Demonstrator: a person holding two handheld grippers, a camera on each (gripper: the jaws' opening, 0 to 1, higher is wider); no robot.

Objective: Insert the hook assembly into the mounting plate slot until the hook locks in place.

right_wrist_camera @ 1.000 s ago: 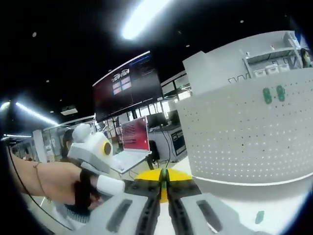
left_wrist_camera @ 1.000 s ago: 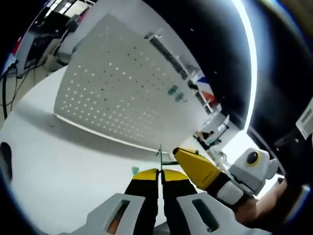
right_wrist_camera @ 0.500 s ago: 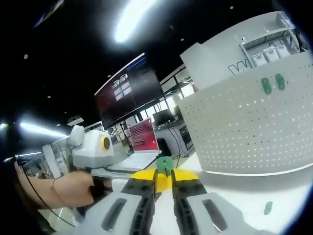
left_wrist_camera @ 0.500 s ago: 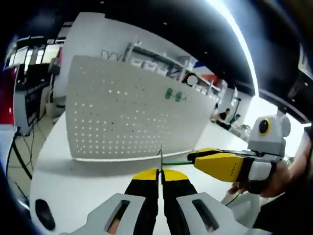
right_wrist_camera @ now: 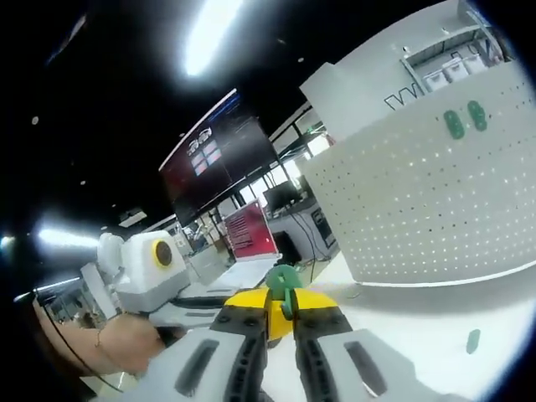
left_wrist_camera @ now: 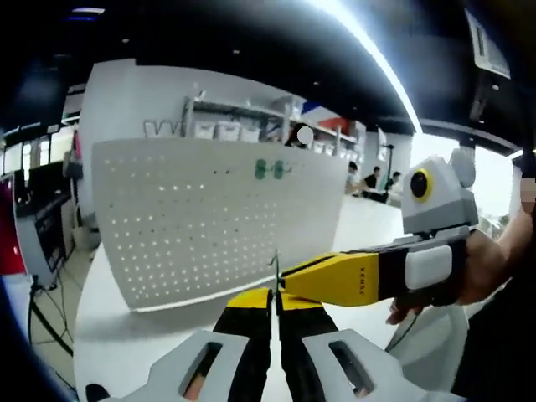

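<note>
ceiling: dark, light strip [left_wrist_camera: 368,50] at 1 o'clock | wall screen [right_wrist_camera: 219,151] at 10 o'clock | shelving [left_wrist_camera: 230,126] at 12 o'clock | white table [left_wrist_camera: 142,335] below | red sign [right_wrist_camera: 249,230] centre

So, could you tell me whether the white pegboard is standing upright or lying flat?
Upright: the pegboard stands on its lower edge on the table.

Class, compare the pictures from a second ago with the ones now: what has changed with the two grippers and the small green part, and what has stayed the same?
The right gripper has taken hold of the green plate piece, which now stands up between its jaws; a second ago none showed there. In the left gripper view it has closed in on the thin hook wire. The left gripper stays shut on that wire. The white pegboard keeps its two green pieces.
</note>
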